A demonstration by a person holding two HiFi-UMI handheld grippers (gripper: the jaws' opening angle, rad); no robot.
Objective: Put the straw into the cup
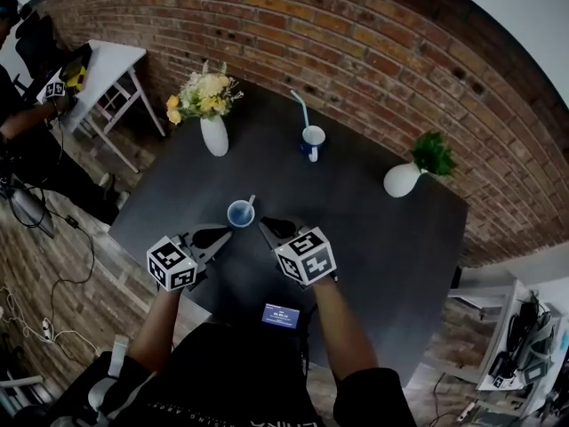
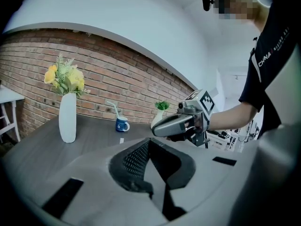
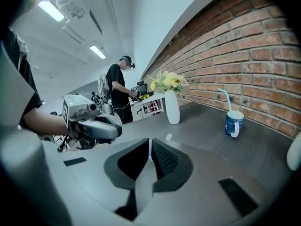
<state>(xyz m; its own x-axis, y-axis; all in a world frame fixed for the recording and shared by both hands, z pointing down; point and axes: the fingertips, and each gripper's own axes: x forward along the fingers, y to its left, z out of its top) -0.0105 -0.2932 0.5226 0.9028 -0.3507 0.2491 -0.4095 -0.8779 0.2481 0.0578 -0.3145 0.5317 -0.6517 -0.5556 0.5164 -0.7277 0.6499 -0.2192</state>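
My left gripper (image 1: pixel 226 232) has its jaws pressed together on nothing. My right gripper (image 1: pixel 264 225) is all but closed as well, with only a thin slit between its pads, and it is empty. The blue cup (image 1: pixel 239 213) stands on the dark table (image 1: pixel 382 229) just ahead of both tips and between them, and the white straw (image 1: pixel 252 201) stands in it, its top tilted toward my right gripper's side.

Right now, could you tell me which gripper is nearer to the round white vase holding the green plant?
The right. The right gripper sits down-left of the round white vase in the head view; the left gripper lies farther left, past the blue cup.
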